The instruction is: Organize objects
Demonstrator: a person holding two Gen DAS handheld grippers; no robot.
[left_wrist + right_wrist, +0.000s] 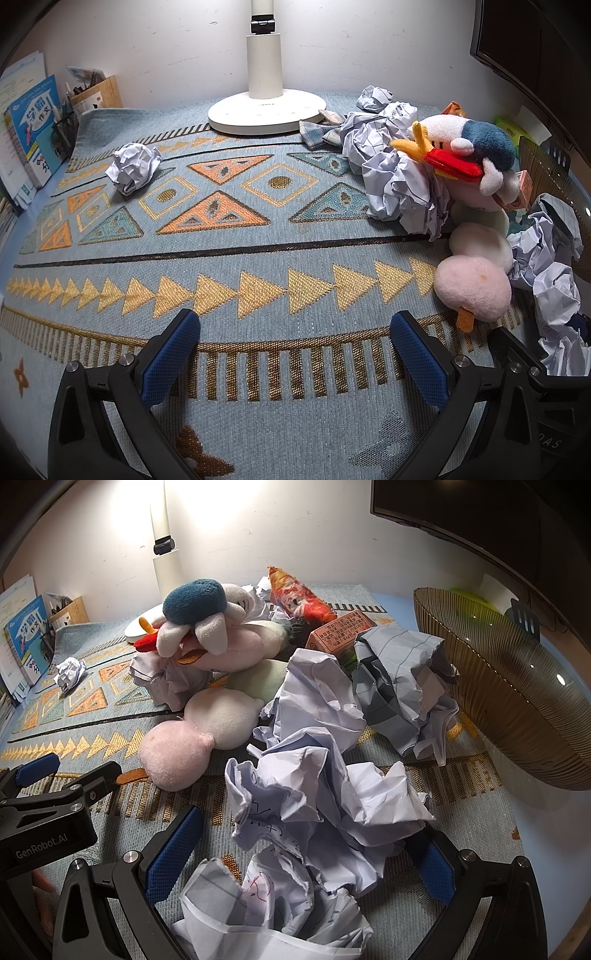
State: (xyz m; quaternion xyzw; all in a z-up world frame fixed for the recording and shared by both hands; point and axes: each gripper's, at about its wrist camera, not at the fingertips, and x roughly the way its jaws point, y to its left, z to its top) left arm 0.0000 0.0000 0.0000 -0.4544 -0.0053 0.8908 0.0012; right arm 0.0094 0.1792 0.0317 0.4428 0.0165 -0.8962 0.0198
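"GenRobot.AI" printed on left gripper (68,771); jaws apart.

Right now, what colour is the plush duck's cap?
Dark teal-blue. The plush duck's cap shows best in the right wrist view, above its white head.

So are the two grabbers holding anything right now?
No. The left gripper is open over bare mat. The right gripper is open around crumpled paper, not squeezing it.

Both views sharp, heavy fisheye bend and dark vignette at edges; lamp (165,559) glare blows out the wall (229,513) in right view, soft shadows.
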